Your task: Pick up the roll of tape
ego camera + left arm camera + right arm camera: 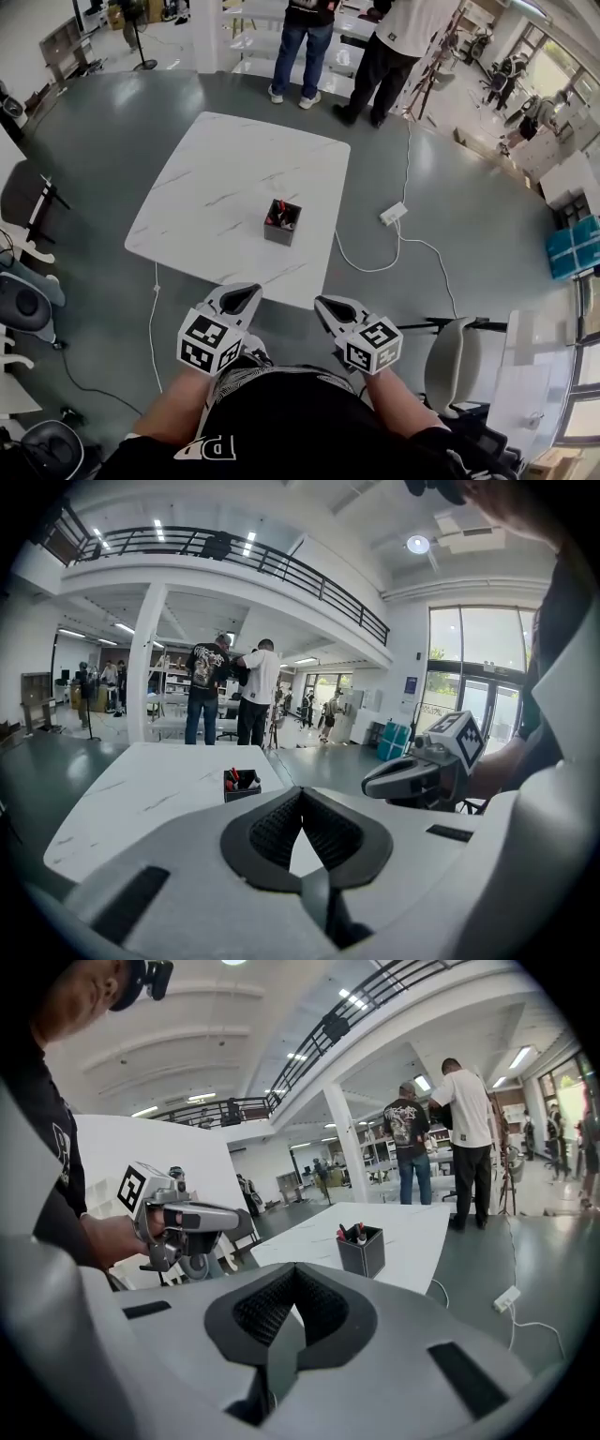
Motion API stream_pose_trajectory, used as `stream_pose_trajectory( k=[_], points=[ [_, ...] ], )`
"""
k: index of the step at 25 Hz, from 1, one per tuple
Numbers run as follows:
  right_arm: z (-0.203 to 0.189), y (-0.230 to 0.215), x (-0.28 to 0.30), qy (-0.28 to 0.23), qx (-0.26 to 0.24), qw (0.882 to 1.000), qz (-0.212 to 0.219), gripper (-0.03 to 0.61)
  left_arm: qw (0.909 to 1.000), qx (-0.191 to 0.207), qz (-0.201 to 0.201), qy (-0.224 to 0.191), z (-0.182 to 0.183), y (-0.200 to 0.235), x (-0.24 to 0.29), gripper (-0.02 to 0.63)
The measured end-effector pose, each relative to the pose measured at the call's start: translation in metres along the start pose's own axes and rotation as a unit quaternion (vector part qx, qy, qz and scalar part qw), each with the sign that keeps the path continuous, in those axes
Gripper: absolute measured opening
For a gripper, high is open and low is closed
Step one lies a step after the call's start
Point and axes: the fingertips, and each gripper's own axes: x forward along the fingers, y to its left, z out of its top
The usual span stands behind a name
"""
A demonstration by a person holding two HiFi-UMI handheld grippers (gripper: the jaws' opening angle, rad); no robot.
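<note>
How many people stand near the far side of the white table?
2: a person in blue jeans, left; a person in a white shirt, right. Others may be hidden farther back.

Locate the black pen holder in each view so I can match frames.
Head view: pen holder near centre, on the near right part of the white table.
Left gripper view: pen holder left of centre, above the jaws.
Right gripper view: pen holder right of centre, above the jaws.
Shared landmark: the white table under it.
</note>
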Motion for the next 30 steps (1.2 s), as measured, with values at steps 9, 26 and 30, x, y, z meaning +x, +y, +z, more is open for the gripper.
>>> stream_pose_trajectory(
  k=[9, 26, 30],
  points=[
    [0.016, -0.028, 0.054, 0.001, 0.025, 0.999, -0.043, 0.0, 0.9995, 0.004, -0.027, 0.012, 0.004, 0.072, 0.031, 0.017],
    [0.051, -0.154, 0.116, 0.033, -0.004, 0.998, -0.051, 0.0, 0.9996, -0.019, 0.008, 0.021, 0.025, 0.121, 0.099, 0.017],
    [0.057, -0.196, 0.152, 0.059, -0.029, 0.997, -0.038, 0.0, 0.998, -0.042, 0.036, 0.03, 0.022, 0.126, 0.109, 0.017]
  ],
)
